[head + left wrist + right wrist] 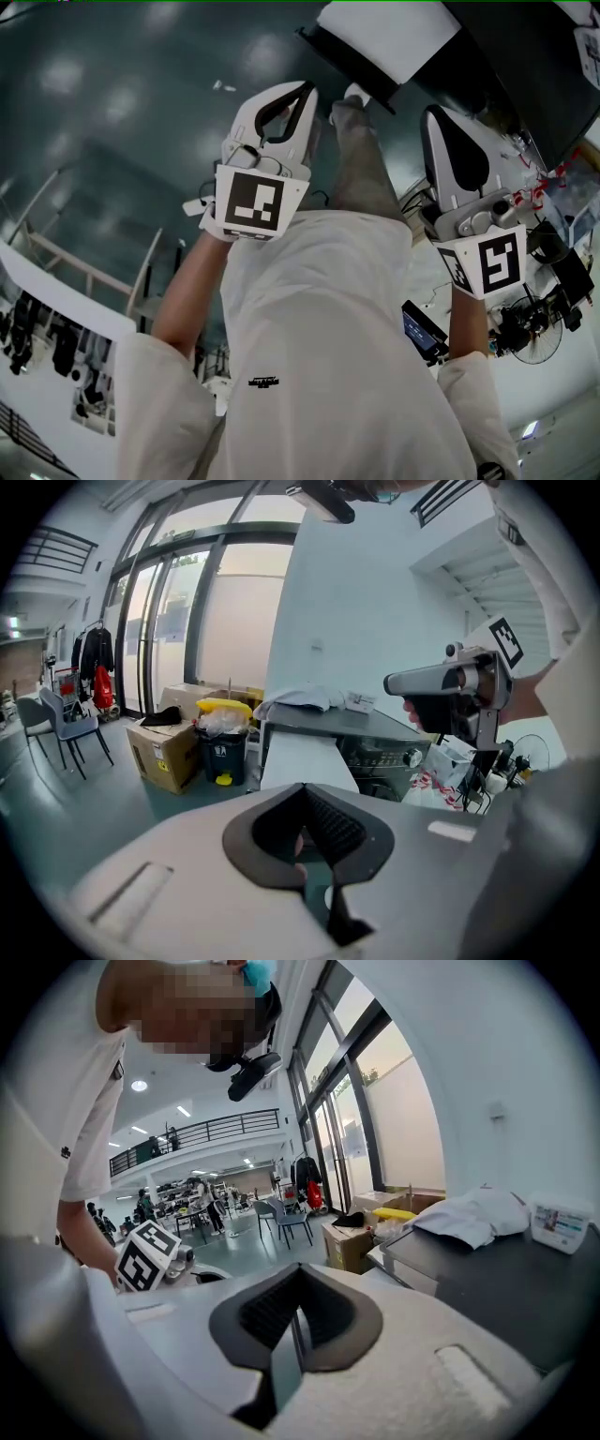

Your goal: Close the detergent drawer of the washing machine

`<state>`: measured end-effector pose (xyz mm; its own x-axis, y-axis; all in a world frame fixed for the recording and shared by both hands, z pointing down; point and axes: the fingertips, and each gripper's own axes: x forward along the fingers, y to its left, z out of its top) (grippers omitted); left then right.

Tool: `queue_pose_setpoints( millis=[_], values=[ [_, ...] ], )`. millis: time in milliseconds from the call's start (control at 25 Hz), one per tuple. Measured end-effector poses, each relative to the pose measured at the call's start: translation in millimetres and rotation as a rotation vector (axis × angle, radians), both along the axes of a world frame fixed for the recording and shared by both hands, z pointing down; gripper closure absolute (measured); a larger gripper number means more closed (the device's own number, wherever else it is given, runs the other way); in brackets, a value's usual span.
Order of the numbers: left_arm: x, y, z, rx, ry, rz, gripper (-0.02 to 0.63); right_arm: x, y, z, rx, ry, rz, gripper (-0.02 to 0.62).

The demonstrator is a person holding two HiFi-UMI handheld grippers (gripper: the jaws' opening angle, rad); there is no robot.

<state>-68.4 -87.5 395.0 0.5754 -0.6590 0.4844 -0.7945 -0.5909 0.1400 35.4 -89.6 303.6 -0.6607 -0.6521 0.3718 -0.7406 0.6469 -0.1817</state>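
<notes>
Together and empty, left gripper [302, 791] jaws, right gripper [297, 1271] jaws, washing machine [375, 747] beyond.

Daylight enters through tall windows [187, 621], which are overexposed to near white. Ceiling lamps [139, 1085] add spot highlights. The glossy floor [103, 112] shows soft glare patches. Both gripper views bend strongly at the edges, with black corners. The left tongs [305, 803] and right tongs [298, 1283] appear soft and shadowed.
</notes>
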Motion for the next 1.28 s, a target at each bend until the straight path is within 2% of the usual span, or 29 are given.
queue_pose_setpoints(
  millis=[120, 520, 840, 1280],
  values=[
    [6.8, -0.5, 8.2, 0.031, -0.017, 0.043, 0.589, -0.9, 2.1, 6.1, -0.008, 0.0, -0.008, 0.594],
    [26.4, 3.4, 51.1, 0.015, 0.004, 0.062, 0.589, 2.3, 5.7, 32.4, -0.033, 0.018, 0.042, 0.594],
    [32.7, -4.7, 75.6, 0.011, -0.029, 0.077, 0.589, 7.9, 6.0, 52.8, -0.063, 0.004, 0.107, 0.594],
    [47.6, -12.2, 90.3, 0.01, -0.045, 0.114, 0.587, 19.5, 3.6, 60.8, -0.08, -0.011, 0.137, 0.594]
  ],
)
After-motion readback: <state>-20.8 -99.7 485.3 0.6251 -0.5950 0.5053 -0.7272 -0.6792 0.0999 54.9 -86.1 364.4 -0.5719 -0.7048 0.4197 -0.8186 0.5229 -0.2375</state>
